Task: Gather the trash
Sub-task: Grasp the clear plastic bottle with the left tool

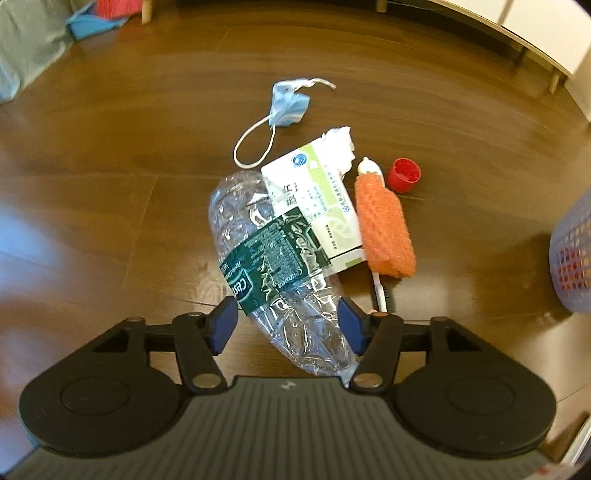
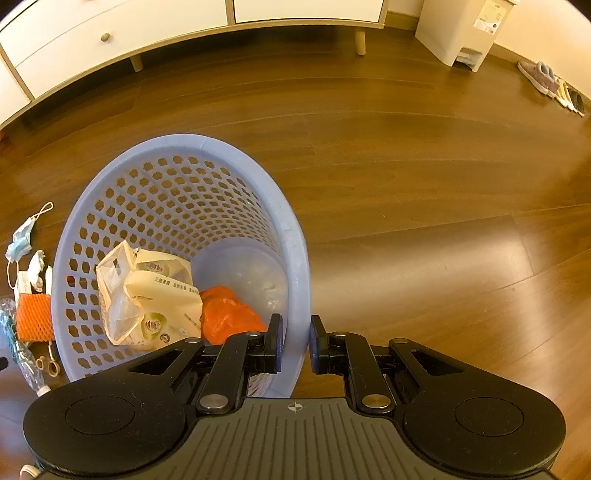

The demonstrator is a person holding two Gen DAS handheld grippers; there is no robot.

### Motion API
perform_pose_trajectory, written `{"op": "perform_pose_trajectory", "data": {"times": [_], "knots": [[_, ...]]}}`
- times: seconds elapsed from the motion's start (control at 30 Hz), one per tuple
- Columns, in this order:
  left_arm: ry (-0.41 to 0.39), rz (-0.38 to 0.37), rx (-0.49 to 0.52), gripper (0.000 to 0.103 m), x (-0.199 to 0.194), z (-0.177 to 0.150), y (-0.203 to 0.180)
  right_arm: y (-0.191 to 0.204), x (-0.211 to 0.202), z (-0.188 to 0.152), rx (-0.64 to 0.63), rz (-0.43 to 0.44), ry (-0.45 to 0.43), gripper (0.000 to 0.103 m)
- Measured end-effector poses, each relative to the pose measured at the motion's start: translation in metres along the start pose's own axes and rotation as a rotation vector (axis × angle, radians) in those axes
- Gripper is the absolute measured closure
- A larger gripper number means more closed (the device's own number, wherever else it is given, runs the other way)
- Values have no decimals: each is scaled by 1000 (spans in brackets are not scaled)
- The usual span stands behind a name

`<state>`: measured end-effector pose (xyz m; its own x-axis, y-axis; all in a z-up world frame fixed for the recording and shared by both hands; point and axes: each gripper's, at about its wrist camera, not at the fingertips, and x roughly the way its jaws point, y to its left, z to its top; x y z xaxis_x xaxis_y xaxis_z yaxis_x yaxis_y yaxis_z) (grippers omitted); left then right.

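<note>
A crushed clear bottle (image 1: 273, 266) with a green label lies on the wooden floor. My left gripper (image 1: 289, 325) is open and straddles the bottle's near end, its blue pads close to both sides. Partly on the bottle lies a white-green box (image 1: 317, 199), with crumpled tissue (image 1: 341, 142), an orange foam net (image 1: 384, 229), a red cap (image 1: 404, 175) and a blue face mask (image 1: 288, 105) around it. My right gripper (image 2: 296, 345) is shut on the near rim of the tilted blue basket (image 2: 184, 155). The basket holds a cream plastic bag (image 2: 155, 291) and an orange bag (image 2: 229, 314).
The same trash heap (image 2: 33, 317) lies just left of the basket. A white cabinet on legs (image 2: 110, 37) runs along the back, with a white pedal bin (image 2: 465, 33) and shoes (image 2: 550, 81) at the far right. Cloth bundles (image 1: 29, 48) lie at the far left.
</note>
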<state>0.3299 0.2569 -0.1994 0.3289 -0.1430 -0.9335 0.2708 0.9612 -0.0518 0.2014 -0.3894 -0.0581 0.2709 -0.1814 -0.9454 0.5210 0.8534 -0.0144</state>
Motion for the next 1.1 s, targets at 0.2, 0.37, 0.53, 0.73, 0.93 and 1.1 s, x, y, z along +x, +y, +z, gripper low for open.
{"op": "perform_pose_trajectory", "data": {"times": [0.2,0.37,0.53,0.73,0.93,1.1], "knots": [[-11,-45,-58,23,20,9,4,-1,0,2,16,-11,2,93],[3,-33,-87,20,45,14,9,1,0,1,15,-12,3,93],[6,-35,-110,19,65,15,13,-1,3,3,22,-14,12,93],[-13,-40,-122,28,77,13,14,-4,8,2,29,-25,24,93],[-48,-36,-101,58,64,19,16,-3,11,4,22,-17,27,92],[-29,-13,-103,71,50,17,24,-4,9,2,9,-7,28,92]]}}
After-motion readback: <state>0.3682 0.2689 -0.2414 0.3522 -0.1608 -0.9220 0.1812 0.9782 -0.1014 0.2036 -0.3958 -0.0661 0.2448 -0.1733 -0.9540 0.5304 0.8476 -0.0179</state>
